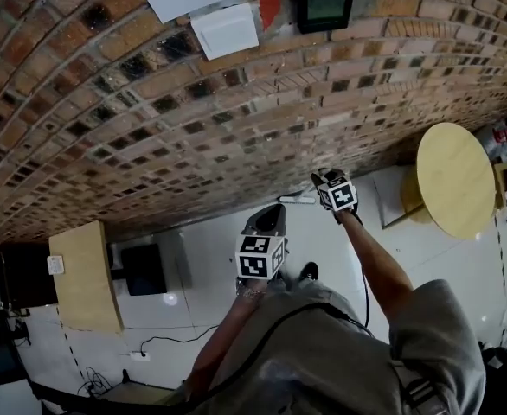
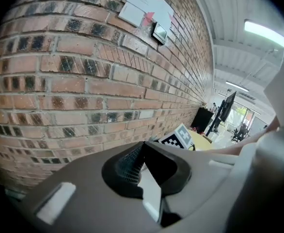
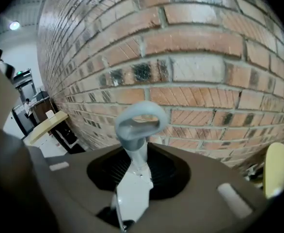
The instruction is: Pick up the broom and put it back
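The broom shows only in the right gripper view. Its pale handle ends in a grey hanging loop that stands up close to the brick wall. My right gripper is shut on that handle just below the loop. The broom's head is hidden. In the head view the right gripper reaches toward the foot of the wall, and the left gripper hangs beside it, a little nearer to me. Nothing lies between the jaws of my left gripper, which look shut. The right gripper's marker cube shows just past it.
A brick wall fills the view ahead, with papers and a small dark screen on it. A round wooden table stands to the right. A wooden cabinet stands at the left. A cable runs over the white floor.
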A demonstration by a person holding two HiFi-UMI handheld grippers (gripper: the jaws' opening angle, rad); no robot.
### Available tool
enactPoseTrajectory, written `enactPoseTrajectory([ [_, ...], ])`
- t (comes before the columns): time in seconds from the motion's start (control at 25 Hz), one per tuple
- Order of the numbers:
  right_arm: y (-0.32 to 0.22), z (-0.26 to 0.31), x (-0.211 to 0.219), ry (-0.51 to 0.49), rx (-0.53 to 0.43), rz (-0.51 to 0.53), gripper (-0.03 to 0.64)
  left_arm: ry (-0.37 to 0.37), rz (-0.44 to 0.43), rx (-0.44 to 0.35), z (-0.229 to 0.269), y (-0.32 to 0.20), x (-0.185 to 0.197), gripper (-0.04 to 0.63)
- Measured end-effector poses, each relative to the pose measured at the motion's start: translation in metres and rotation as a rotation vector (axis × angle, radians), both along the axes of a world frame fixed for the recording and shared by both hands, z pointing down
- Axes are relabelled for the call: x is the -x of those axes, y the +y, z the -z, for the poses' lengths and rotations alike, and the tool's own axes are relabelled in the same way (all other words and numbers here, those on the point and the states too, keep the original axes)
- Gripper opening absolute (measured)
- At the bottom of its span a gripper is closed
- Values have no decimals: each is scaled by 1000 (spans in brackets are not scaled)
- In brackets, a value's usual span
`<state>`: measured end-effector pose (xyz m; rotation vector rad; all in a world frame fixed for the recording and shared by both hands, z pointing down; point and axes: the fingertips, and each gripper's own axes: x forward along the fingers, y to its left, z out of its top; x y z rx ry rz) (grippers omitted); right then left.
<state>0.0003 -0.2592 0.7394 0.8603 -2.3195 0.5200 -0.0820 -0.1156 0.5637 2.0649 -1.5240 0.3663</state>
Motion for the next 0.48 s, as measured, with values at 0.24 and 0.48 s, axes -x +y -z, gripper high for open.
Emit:
enactPoseTrajectory([
  [0.24,33,98,-7,-71,-48,-60,95,-4,-23,-63,18,-21,-14,3],
  [0.48,68,170,-11,-91,-44,-119,96,-6,-41,-130,45,-29,-29,3],
])
